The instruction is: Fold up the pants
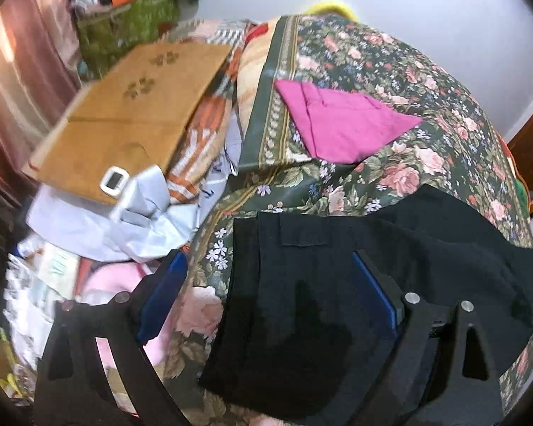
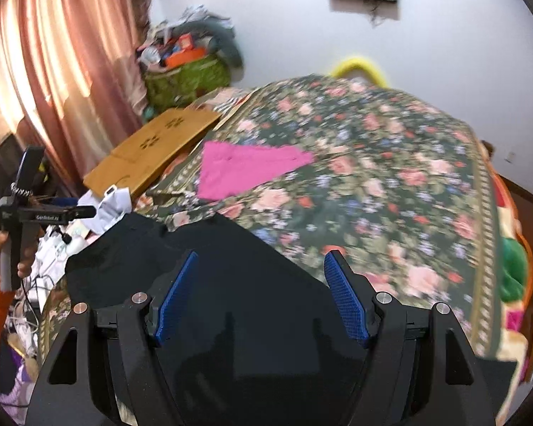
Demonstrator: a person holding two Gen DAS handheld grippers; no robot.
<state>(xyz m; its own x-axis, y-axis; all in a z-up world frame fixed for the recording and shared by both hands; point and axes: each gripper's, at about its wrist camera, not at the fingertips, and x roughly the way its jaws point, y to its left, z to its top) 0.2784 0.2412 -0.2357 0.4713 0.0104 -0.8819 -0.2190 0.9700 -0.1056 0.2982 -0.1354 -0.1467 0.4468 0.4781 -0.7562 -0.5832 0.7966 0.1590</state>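
Black pants (image 1: 319, 305) lie folded flat on the floral bedspread (image 1: 391, 71) at the near edge of the bed. They also show in the right wrist view (image 2: 238, 284). My left gripper (image 1: 266, 273) is open, its blue pads (image 1: 165, 294) wide apart over the pants' left edge. My right gripper (image 2: 263, 277) is open above the pants, holding nothing. The left gripper's body (image 2: 21, 209), held by a hand in an orange sleeve, shows at the left of the right wrist view.
A folded magenta garment (image 1: 341, 120) lies further back on the bed; it also shows in the right wrist view (image 2: 245, 170). A wooden lap board (image 1: 131, 117), white cloths (image 1: 124, 220) and clutter lie left of the bed. Pink curtains (image 2: 53, 71) hang at left.
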